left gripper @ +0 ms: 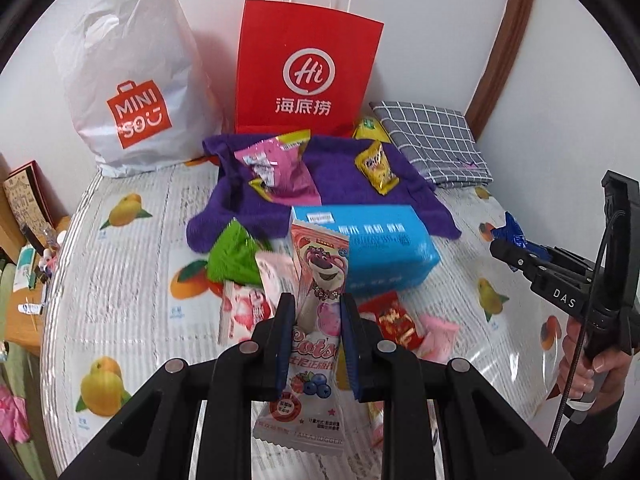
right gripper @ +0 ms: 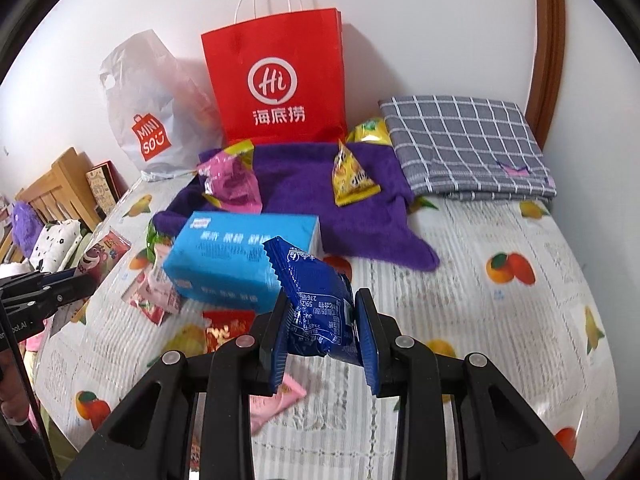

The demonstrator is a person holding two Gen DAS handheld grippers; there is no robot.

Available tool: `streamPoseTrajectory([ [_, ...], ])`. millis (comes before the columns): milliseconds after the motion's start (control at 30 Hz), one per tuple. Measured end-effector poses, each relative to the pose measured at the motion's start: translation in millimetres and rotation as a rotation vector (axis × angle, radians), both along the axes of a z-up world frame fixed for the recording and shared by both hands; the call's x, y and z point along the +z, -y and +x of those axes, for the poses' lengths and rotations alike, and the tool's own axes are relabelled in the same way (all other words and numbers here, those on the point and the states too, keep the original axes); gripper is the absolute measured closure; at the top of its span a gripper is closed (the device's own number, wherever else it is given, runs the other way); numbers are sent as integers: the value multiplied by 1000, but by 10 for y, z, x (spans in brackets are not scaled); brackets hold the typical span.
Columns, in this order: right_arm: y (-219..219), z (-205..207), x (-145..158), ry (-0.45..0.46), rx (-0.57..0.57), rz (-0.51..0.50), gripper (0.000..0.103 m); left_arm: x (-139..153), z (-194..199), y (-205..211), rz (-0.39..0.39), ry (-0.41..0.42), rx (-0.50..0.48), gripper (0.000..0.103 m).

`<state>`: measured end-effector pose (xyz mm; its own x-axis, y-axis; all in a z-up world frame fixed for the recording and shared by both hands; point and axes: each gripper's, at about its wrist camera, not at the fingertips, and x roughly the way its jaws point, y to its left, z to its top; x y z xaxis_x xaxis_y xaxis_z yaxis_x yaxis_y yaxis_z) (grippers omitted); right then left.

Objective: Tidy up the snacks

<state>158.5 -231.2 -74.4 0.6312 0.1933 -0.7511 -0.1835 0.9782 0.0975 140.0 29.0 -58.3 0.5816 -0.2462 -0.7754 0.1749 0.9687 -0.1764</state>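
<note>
My left gripper (left gripper: 314, 320) is shut on a pink Lotso bear snack packet (left gripper: 320, 280), held upright above the table. My right gripper (right gripper: 322, 320) is shut on a dark blue snack packet (right gripper: 316, 292), also held above the table; that packet also shows in the left wrist view (left gripper: 514, 236). A purple towel (right gripper: 304, 184) lies at the back with a pink-yellow snack bag (right gripper: 230, 180) and a yellow snack bag (right gripper: 352, 180) on it. A blue box (right gripper: 240, 260) lies in front of the towel. Loose pink, green and red packets (left gripper: 248, 280) lie around the box.
A red paper bag (right gripper: 276, 80) and a white MINISO plastic bag (right gripper: 148, 112) stand against the back wall. A folded grey checked cloth (right gripper: 464, 144) lies at the back right. The tablecloth (right gripper: 500, 320) has a fruit print. A wooden chair (right gripper: 60, 188) stands at the left.
</note>
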Motion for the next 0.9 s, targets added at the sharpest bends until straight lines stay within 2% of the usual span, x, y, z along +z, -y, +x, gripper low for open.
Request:
streamPoseTrajectory([
  [433,-98,560,182,38,16,-38,72,167,551,-48,-14,21,20,81],
  [900,-320,1056,137,33,69,-19,72,94,923,-55,5,2,25,81],
])
